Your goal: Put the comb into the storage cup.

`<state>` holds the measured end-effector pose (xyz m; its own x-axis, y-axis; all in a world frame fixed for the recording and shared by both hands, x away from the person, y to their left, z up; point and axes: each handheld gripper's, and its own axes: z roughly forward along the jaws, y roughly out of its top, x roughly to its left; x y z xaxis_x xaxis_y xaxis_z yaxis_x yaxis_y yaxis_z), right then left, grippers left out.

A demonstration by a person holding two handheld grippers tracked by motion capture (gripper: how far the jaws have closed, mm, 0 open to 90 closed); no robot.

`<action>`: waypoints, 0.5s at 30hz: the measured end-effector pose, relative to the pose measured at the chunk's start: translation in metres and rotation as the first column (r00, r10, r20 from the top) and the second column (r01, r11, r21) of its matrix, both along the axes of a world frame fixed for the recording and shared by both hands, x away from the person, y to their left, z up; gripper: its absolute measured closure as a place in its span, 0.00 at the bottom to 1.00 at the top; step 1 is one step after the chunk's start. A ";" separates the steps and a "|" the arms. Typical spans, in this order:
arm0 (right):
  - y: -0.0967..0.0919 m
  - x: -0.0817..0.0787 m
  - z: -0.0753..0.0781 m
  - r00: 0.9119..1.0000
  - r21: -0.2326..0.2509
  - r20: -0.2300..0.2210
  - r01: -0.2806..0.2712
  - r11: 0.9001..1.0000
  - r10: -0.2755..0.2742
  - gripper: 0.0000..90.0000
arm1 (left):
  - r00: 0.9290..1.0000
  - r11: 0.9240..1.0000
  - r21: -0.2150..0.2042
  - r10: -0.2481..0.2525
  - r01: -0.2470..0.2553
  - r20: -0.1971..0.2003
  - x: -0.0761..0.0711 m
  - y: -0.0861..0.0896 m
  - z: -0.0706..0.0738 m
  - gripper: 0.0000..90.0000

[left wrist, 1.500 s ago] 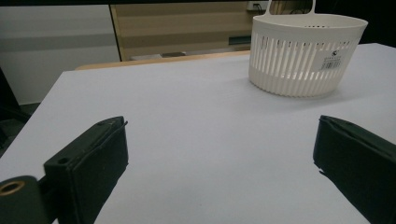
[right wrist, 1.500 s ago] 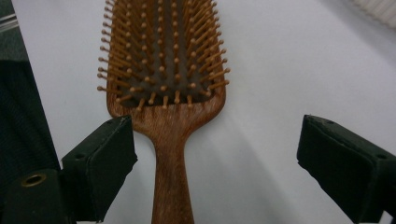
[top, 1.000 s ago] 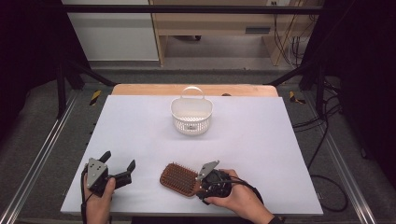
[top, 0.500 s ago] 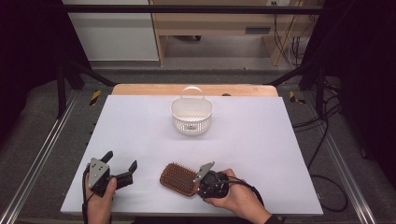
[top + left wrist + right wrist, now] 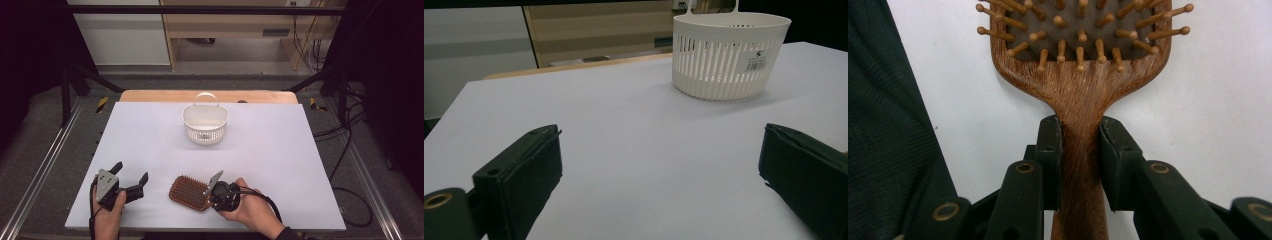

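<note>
Your right tongs (image 5: pixel 1080 150) have just squeezed in and are now clamped on the handle of the wooden hairbrush (image 5: pixel 190 192), one jaw pressed on each side of the neck just below the bristle pad. The brush lies bristles up on the white worktop (image 5: pixel 280 150) near the front edge. Your left tongs (image 5: pixel 131 179) sit apart, nothing between them, just left of the brush. The white basket (image 5: pixel 205 124) stands farther back, well apart from both.
</note>
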<state>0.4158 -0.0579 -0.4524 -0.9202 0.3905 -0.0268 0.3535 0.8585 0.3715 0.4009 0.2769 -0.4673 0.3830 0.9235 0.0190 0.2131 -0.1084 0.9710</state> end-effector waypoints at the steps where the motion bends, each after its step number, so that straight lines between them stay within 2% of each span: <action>1: 0.000 0.000 0.000 1.000 0.000 0.000 0.000 1.000 0.000 0.81 | 1.000 1.000 -0.001 -0.001 0.001 0.002 0.000 0.000 0.000 0.04; 4: -0.002 -0.001 0.000 1.000 0.022 0.019 -0.017 1.000 0.017 0.81 | 1.000 1.000 -0.015 -0.002 0.002 0.004 0.000 0.001 0.001 0.04; 6: -0.006 0.001 0.001 0.998 0.058 0.058 -0.008 0.998 0.005 0.81 | 1.000 0.999 -0.041 -0.004 0.004 0.004 0.001 0.002 0.001 0.04; 7: -0.006 0.001 0.001 0.998 0.058 0.058 -0.008 0.998 0.005 0.81 | 1.000 0.998 -0.055 -0.005 0.005 0.005 0.001 0.002 0.002 0.04; 10: -0.011 0.008 0.001 0.995 0.100 0.096 0.011 0.995 -0.020 0.81 | 0.999 0.996 -0.084 -0.032 0.033 0.011 -0.001 0.000 0.005 0.04; 11: -0.012 0.011 0.002 0.993 0.117 0.111 0.019 0.993 -0.032 0.81 | 0.998 0.993 -0.104 -0.055 0.056 0.009 -0.001 -0.002 0.006 0.04; 12: -0.015 0.015 0.002 0.989 0.163 0.134 0.037 0.986 -0.059 0.81 | 0.996 0.989 -0.116 -0.088 0.089 0.007 -0.001 -0.007 0.009 0.03; 14: -0.018 0.018 0.004 0.983 0.204 0.162 0.047 0.978 -0.082 0.81 | 0.991 0.984 -0.113 -0.135 0.136 0.010 -0.001 -0.013 0.013 0.02; 15: -0.020 0.020 0.005 0.980 0.224 0.177 0.050 0.973 -0.091 0.81 | 0.991 0.984 -0.113 -0.135 0.136 0.010 -0.001 -0.013 0.013 0.02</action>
<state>0.4360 -0.0777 -0.4470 -0.8770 0.4697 -0.1013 0.3180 0.7254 0.6105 0.3996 0.2636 -0.4539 0.5049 0.8593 -0.0817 0.2016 -0.0253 0.9791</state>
